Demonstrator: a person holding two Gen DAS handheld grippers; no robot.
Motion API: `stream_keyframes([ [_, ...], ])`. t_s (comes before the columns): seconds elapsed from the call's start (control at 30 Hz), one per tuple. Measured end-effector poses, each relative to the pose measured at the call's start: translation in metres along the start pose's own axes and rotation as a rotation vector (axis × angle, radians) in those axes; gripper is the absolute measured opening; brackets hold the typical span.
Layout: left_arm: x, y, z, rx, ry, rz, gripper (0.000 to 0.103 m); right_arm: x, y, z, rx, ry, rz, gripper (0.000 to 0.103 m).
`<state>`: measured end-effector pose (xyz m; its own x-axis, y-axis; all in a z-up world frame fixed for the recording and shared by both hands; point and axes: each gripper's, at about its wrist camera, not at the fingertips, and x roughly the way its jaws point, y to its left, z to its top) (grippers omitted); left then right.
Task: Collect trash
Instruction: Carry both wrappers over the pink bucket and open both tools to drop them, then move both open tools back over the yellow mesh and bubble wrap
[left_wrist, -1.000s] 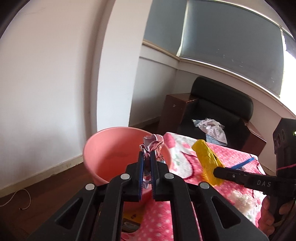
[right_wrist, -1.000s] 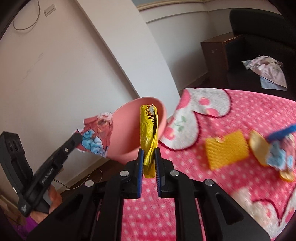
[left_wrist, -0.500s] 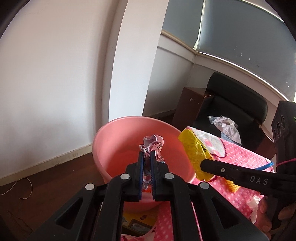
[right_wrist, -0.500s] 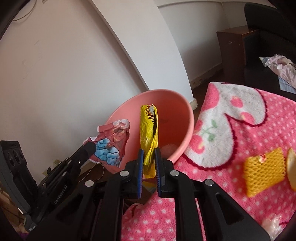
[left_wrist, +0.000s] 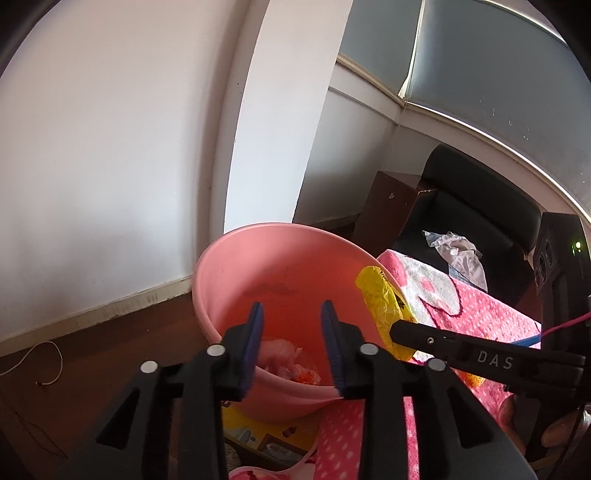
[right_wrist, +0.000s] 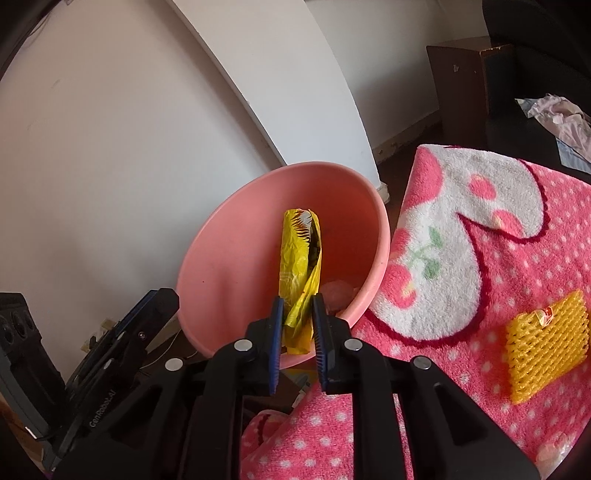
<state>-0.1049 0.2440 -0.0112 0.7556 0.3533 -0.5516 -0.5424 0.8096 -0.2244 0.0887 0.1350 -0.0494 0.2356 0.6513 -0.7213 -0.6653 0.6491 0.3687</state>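
Note:
A pink plastic basin (left_wrist: 229, 273) stands on the floor beside the table; it also shows in the right wrist view (right_wrist: 236, 236). My left gripper (left_wrist: 291, 314) is open and empty above the basin. Crumpled wrappers (left_wrist: 284, 358) lie at the basin's bottom. My right gripper (right_wrist: 298, 306) is shut on a yellow wrapper (right_wrist: 299, 258) and holds it over the basin's rim; the yellow wrapper also shows in the left wrist view (left_wrist: 380, 299). A yellow foam net (right_wrist: 543, 339) lies on the pink dotted tablecloth (right_wrist: 480, 295).
A black armchair (left_wrist: 476, 206) with cloth (left_wrist: 458, 254) on its seat stands behind the table, next to a brown wooden cabinet (left_wrist: 388, 206). White wall and a pillar (left_wrist: 280, 110) rise behind the basin. A cable (left_wrist: 44, 362) lies on the dark floor.
My left gripper has opened and the crumpled pink wrapper it held has dropped into the basin. My right gripper has moved with the yellow wrapper toward and over the basin.

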Motion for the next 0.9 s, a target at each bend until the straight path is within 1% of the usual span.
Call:
stream_keyframes([
  [0.13, -0.004, 0.002, 0.0, -0.011, 0.0, -0.003, 0.036, -0.004, 0.002, -0.001, -0.013, -0.013, 0.0, 0.023],
  [0.2, -0.005, 0.001, 0.0, -0.011, 0.0, -0.005, 0.038, -0.005, 0.001, -0.001, -0.017, -0.017, 0.004, 0.024],
  [0.43, -0.013, -0.006, 0.001, 0.002, -0.012, -0.013, 0.039, -0.018, 0.001, -0.005, -0.026, -0.035, 0.008, 0.025],
  [0.63, -0.026, -0.017, 0.0, 0.011, -0.025, -0.037, 0.039, -0.044, -0.004, -0.02, -0.047, -0.073, 0.007, 0.025],
  [0.9, -0.041, -0.039, -0.008, 0.024, -0.018, -0.078, 0.039, -0.087, -0.013, -0.047, -0.062, -0.114, -0.024, 0.024],
])
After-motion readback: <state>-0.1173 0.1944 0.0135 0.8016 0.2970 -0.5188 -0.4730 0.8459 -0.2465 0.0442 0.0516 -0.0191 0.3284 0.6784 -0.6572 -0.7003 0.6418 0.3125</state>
